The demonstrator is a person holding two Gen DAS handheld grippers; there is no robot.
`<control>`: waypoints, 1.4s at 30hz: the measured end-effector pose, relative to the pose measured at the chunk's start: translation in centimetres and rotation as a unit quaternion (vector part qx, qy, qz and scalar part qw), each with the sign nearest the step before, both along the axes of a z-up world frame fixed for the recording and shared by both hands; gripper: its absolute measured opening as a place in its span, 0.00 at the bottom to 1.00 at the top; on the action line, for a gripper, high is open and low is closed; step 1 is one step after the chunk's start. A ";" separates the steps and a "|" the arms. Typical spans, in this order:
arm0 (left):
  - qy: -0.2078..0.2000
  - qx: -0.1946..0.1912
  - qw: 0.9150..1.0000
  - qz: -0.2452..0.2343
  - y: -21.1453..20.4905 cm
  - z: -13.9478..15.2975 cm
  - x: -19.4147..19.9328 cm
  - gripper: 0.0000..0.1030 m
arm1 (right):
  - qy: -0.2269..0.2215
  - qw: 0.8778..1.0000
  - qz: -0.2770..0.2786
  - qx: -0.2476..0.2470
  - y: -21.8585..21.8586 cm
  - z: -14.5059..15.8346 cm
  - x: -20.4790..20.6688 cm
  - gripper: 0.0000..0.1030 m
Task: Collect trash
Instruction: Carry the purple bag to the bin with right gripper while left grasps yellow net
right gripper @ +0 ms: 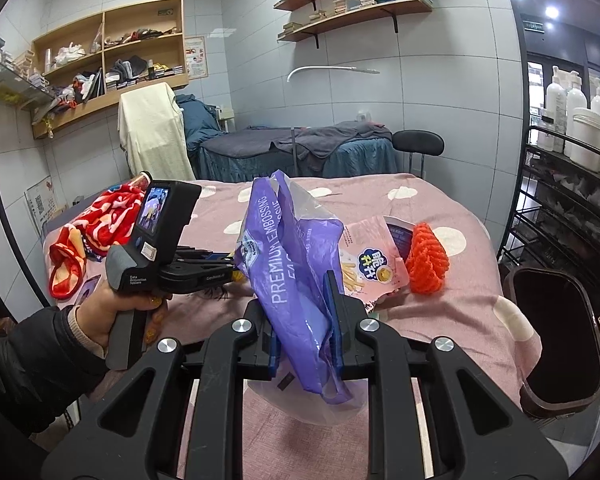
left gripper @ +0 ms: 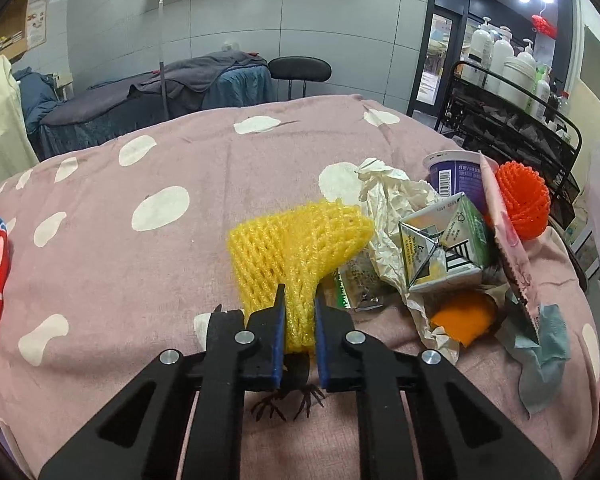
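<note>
Currently left tool is clamped on the near end of the yellow foam fruit net, which lies on the pink white-spotted bed cover. Just right of the net: crumpled white paper, flattened silver-green carton, purple-white cup, pink snack pouch, orange foam net. Right tool pinches a purple plastic bag, upright. Dark brown bin stands at the bed's right edge.

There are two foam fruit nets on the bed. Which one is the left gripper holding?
The yellow foam net: the left gripper pinches its near end. The orange-red foam net lies untouched beyond the pile.
</note>
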State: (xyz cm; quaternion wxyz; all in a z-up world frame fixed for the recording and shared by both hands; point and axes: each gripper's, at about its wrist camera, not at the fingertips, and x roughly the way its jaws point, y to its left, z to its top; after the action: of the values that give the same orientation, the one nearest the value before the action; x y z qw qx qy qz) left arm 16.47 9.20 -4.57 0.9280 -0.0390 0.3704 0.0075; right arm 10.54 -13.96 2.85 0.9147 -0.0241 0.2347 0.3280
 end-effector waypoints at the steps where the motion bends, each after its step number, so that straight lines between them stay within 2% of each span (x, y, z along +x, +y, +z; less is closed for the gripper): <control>1: -0.006 -0.006 1.000 0.002 0.1 0.3 -0.4 0.11 | -0.001 1.000 0.001 0.002 0.0 0.0 -0.1 0.19; 11: -0.075 -0.048 0.996 -0.002 -1.6 4.0 -5.8 0.11 | -0.015 0.999 -0.019 0.042 -2.4 0.5 -0.2 0.19; 16: -0.102 -0.057 0.992 -0.045 -4.6 6.2 -7.3 0.11 | -0.030 0.996 -0.052 0.059 -4.7 1.1 0.1 0.19; 22: -0.122 -0.068 0.983 -0.118 -9.6 8.0 -7.6 0.11 | -0.046 0.989 -0.123 0.066 -9.3 1.7 1.3 0.19; 26: -0.118 -0.080 0.976 -0.164 -12.8 8.2 -6.5 0.11 | -0.036 0.982 -0.173 0.066 -12.8 1.0 2.5 0.19; 33: -0.098 -0.092 0.965 -0.223 -17.3 7.6 -4.3 0.11 | -0.006 0.964 -0.263 0.031 -17.8 -1.6 5.7 0.19; 38: -0.091 -0.096 0.956 -0.262 -20.3 7.7 -3.5 0.11 | 0.029 0.949 -0.312 0.026 -21.5 -4.3 8.7 0.19; 42: -0.085 -0.097 0.949 -0.289 -22.5 7.8 -3.0 0.11 | 0.061 0.943 -0.327 0.019 -23.1 -6.2 11.7 0.19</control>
State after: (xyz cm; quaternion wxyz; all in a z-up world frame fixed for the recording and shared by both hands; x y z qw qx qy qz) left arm 13.50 -13.27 3.26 0.9104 -0.0206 0.2843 -0.3000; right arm 22.25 -37.08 -3.32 0.9560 0.0917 0.2783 0.0161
